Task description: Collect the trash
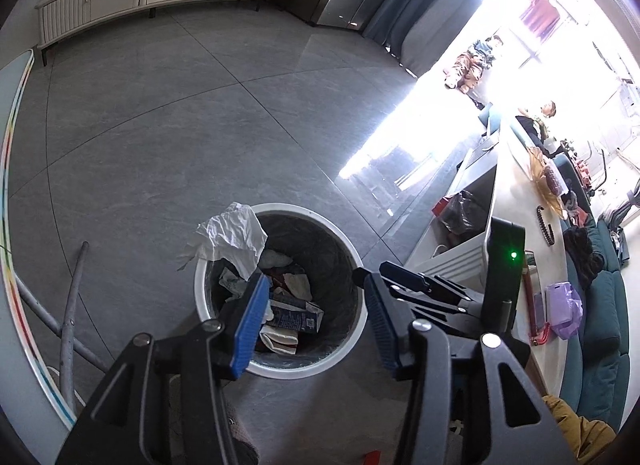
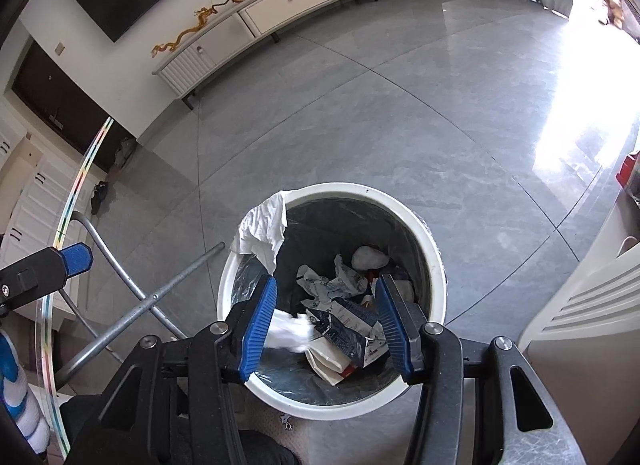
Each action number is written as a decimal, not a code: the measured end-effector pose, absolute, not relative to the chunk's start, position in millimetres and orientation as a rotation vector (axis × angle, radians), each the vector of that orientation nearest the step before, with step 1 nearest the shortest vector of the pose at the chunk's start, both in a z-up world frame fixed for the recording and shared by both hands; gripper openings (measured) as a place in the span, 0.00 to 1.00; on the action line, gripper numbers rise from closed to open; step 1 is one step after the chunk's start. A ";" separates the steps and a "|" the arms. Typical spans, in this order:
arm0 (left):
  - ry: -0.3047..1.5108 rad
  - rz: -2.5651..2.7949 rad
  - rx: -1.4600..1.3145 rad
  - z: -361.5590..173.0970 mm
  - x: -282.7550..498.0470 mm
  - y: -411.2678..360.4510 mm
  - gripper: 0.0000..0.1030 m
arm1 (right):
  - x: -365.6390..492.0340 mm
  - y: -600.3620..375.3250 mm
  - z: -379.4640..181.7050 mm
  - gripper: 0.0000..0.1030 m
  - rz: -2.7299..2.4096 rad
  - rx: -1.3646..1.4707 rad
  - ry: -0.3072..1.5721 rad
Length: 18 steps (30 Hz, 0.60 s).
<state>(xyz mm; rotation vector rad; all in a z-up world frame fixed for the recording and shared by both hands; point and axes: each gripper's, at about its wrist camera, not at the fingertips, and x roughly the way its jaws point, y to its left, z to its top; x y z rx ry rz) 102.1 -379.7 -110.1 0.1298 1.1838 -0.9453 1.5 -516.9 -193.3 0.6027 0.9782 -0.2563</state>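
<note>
Now tissue (image 1: 232, 239) on bin (image 1: 352, 339) rim, just beyond open left hand-held gripper (image 1: 316, 323).

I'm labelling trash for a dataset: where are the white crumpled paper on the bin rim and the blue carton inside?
white crumpled paper (image 2: 262, 231), right wrist view, middle of the sheet.
blue carton (image 2: 348, 331), right wrist view, printed side.

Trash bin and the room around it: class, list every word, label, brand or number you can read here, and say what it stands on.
No text can be read.
Blue and white carton in the trash bin: printing shows, too small and blurred to read.
Crumpled white wrapper: blue marks, unreadable.
Crumpled white paper on the rim: blank.
</note>
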 end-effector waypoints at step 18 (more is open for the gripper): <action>0.815 -0.591 0.077 -20.9 92.2 -239.5 0.55 | 8.8 -435.3 -87.8 0.60 -0.209 0.380 0.828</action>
